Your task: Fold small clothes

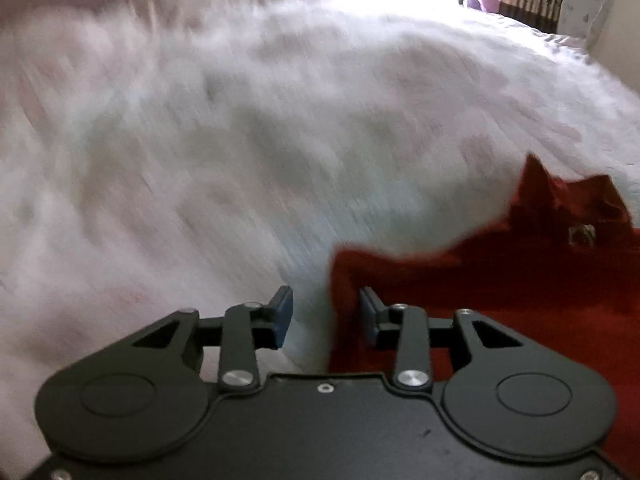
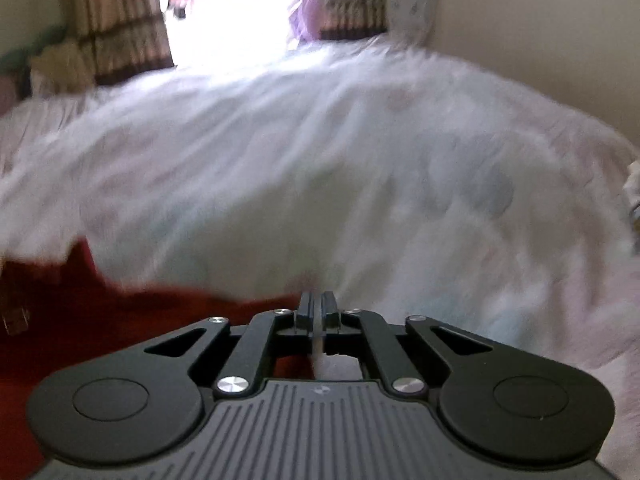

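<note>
The left gripper (image 1: 326, 316) stood well open, its two blue-padded fingers (image 1: 282, 312) spread wide with nothing between them but pale bedsheet (image 1: 200, 160). Its right finger lay right at the near edge of the red garment (image 1: 500, 280), touching it or just beside it; the blur made it hard to say which. The garment lay flat on the sheet to the right of that gripper and ran out of the left wrist view at the lower right, with a rumpled, peaked part at its far end and a small pale label (image 1: 582, 235) near there. The right gripper (image 2: 319, 314) had its fingers pressed almost together, with a thin pale strip showing in the slit between them; whether any cloth was pinched there could not be told. In the right wrist view the garment (image 2: 100, 320) lay to the left of and under that gripper's left side, reaching up to its fingers. Both views were smeared by motion. Beyond the bed hung striped curtains (image 2: 116, 28) on either side of a glaring bright opening (image 2: 232, 20), with a pale wall (image 2: 540, 40) to the right. Nothing stood between either gripper and the garment.
</note>
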`<state>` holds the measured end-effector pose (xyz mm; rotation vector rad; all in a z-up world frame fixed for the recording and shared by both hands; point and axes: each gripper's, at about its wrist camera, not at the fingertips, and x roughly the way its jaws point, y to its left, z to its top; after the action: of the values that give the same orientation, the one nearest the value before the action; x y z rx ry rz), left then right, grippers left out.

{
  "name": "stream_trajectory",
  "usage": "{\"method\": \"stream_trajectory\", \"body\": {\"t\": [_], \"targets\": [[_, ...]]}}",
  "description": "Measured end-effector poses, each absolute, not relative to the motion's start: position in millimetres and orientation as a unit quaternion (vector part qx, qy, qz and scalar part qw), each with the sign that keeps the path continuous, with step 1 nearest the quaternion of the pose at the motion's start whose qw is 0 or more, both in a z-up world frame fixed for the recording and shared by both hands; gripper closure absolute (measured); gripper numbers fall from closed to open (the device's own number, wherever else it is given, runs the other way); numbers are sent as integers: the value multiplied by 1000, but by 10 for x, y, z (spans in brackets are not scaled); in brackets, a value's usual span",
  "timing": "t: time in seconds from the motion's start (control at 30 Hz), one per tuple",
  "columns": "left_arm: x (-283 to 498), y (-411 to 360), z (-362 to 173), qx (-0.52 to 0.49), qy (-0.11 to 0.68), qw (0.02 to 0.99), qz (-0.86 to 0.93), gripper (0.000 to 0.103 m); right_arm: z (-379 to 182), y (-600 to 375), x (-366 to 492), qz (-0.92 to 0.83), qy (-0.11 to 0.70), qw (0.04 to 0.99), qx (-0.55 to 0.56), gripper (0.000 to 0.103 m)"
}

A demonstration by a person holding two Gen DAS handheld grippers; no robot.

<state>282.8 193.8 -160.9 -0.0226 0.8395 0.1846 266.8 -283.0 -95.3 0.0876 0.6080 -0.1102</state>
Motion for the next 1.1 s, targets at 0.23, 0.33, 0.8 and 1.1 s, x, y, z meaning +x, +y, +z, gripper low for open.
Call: {"method": "stream_trajectory", "body": {"t": [0.23, 0.33, 0.8, 1.1], "targets": [[2494, 1781, -962, -22, 375, 926, 20, 55, -332, -2923, 2197, -3, 261, 960, 98, 72], [2232, 1643, -1005, -45, 381, 924, -8, 55, -483, -2882, 2008, 36, 281, 951, 124, 72], [2219, 447, -1556, 26, 364, 930, -36, 55, -1039, -1233, 1893, 185, 352, 917, 42, 87], [2602, 724, -1668, -13, 367, 930, 21, 55, -1203, -1128, 2177, 185, 358, 914, 48, 87]]}}
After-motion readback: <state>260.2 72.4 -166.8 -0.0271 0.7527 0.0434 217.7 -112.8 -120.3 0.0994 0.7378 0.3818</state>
